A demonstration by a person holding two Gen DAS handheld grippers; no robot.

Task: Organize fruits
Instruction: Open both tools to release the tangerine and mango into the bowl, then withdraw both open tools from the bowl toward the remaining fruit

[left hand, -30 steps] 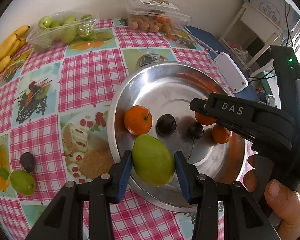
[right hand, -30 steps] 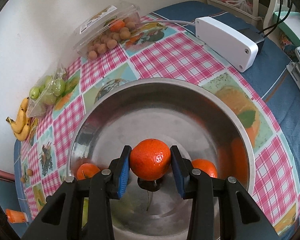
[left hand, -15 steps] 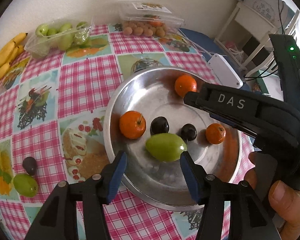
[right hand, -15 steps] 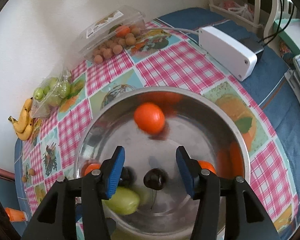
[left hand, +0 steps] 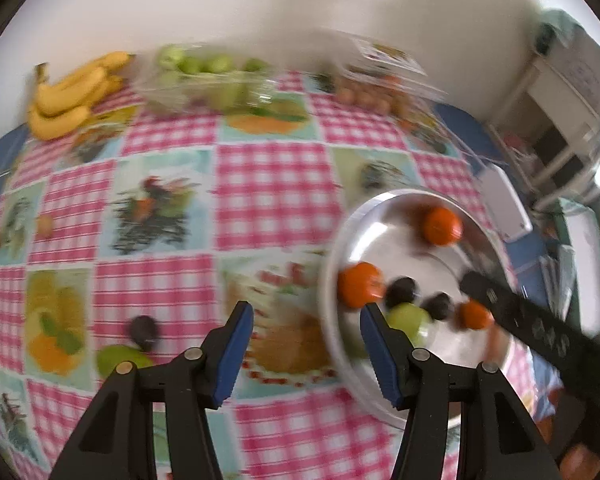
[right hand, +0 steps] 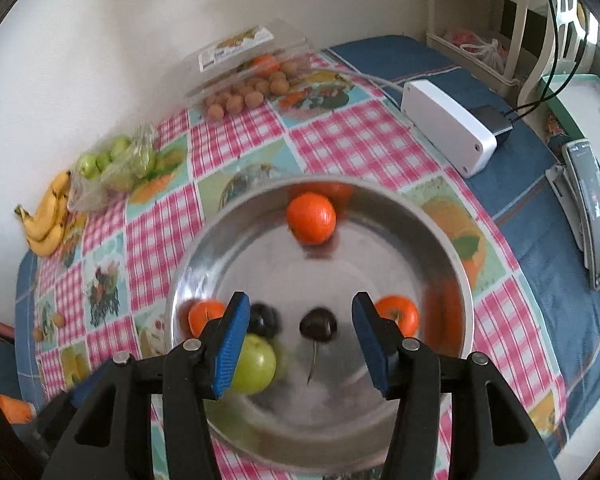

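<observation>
A steel bowl [right hand: 456,264] holds three oranges, two dark plums and a green mango [right hand: 256,364]. One orange [right hand: 311,218] lies at the bowl's far side. My right gripper [right hand: 298,316] hangs open above the bowl's near half, over a dark plum [right hand: 318,324], and holds nothing. In the blurred left wrist view, my left gripper [left hand: 306,320] is open and empty over the tablecloth, just left of the bowl [left hand: 332,280]. A loose dark plum [left hand: 142,330] and a green fruit [left hand: 120,358] lie on the cloth to its left.
Bananas [left hand: 72,96], a bag of green fruits [left hand: 204,76] and a clear box of small brown fruits [right hand: 252,80] line the wall. A white box [right hand: 446,126] and a phone [right hand: 588,200] lie right of the bowl. Small brown fruits [left hand: 44,224] sit at the cloth's left edge.
Both grippers opened and let go: the green mango and the orange now lie in the bowl, the orange having rolled to the far side. The left gripper swung left off the bowl; the right one rose.
</observation>
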